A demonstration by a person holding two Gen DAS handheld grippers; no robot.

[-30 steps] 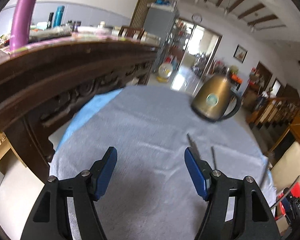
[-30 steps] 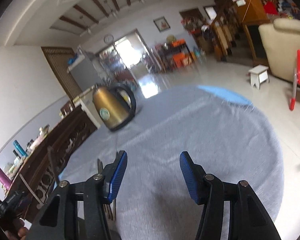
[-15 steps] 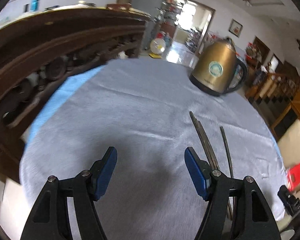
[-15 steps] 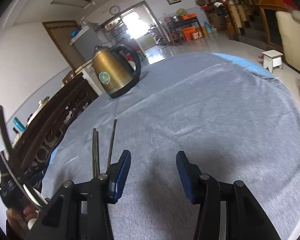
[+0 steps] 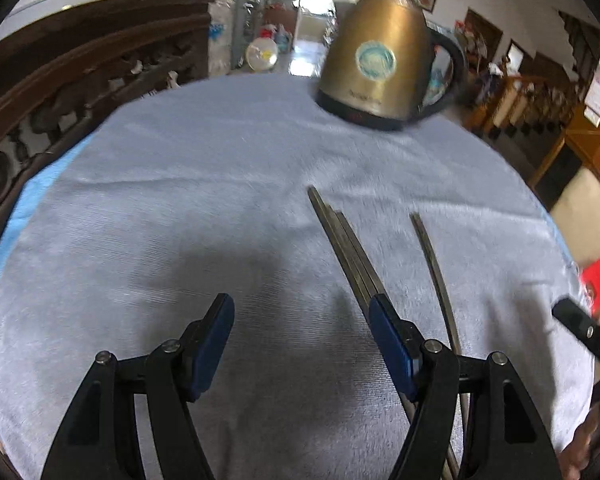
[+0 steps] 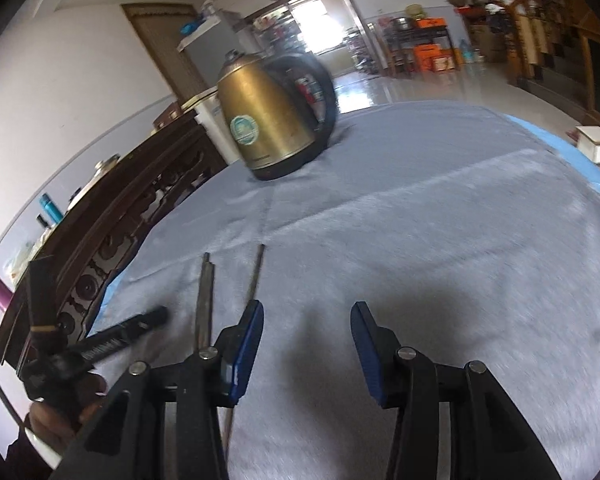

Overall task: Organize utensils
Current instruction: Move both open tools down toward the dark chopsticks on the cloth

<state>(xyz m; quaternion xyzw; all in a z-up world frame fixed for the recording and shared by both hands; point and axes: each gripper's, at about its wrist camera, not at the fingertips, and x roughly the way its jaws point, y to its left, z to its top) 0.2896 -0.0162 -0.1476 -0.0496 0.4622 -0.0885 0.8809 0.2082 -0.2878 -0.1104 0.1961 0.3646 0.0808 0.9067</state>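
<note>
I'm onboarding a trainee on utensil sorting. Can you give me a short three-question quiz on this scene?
1. True or false: the left tongs grip a chopstick.
2. How many chopsticks lie on the grey cloth: A two, B three, C five?
3. What stands at the cloth's far edge?

Key
1. False: both the left tongs and the right tongs are open with only cloth between them.
2. B: two together, one apart.
3. A golden kettle with a black handle.
</note>
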